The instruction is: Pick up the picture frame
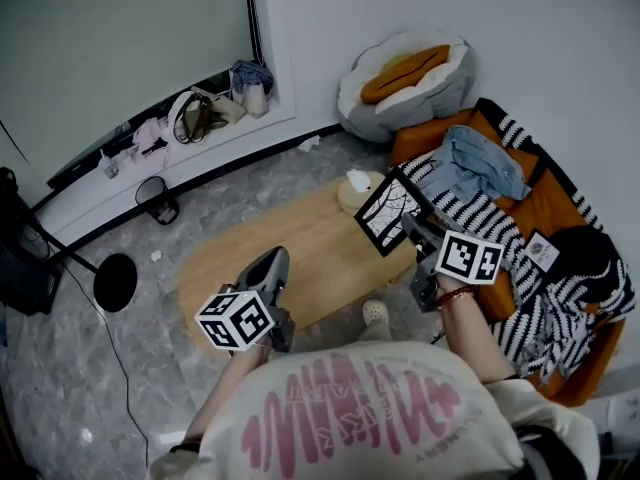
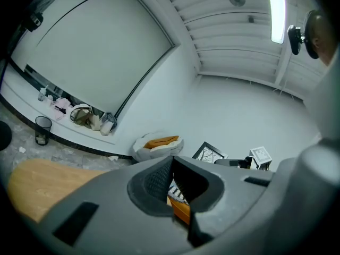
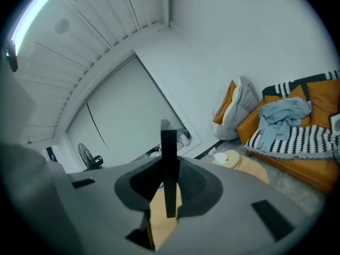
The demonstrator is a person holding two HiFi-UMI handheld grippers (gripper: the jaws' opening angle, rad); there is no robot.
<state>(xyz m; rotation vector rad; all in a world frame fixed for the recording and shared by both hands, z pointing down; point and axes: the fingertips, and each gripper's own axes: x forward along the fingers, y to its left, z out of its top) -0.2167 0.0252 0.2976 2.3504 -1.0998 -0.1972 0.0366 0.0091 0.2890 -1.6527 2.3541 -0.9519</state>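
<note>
The picture frame (image 1: 392, 211) is black, with a white bare-tree print. It hangs tilted in the air over the right end of the wooden table (image 1: 300, 248). My right gripper (image 1: 418, 230) is shut on its lower right edge. In the right gripper view the frame (image 3: 168, 142) stands edge-on as a dark bar clamped between the jaws of the right gripper (image 3: 169, 169). The left gripper view shows the frame (image 2: 209, 153) in the distance. My left gripper (image 1: 272, 265) hovers over the table's near edge, shut, with nothing in it (image 2: 172, 159).
An orange sofa (image 1: 540, 208) with a striped blanket and blue clothes stands at the right. A padded cushion bed (image 1: 405, 73) lies in the far corner. A round beige object (image 1: 358, 190) sits on the table's far end. A bin (image 1: 155, 198) and a fan base (image 1: 115, 280) stand at the left.
</note>
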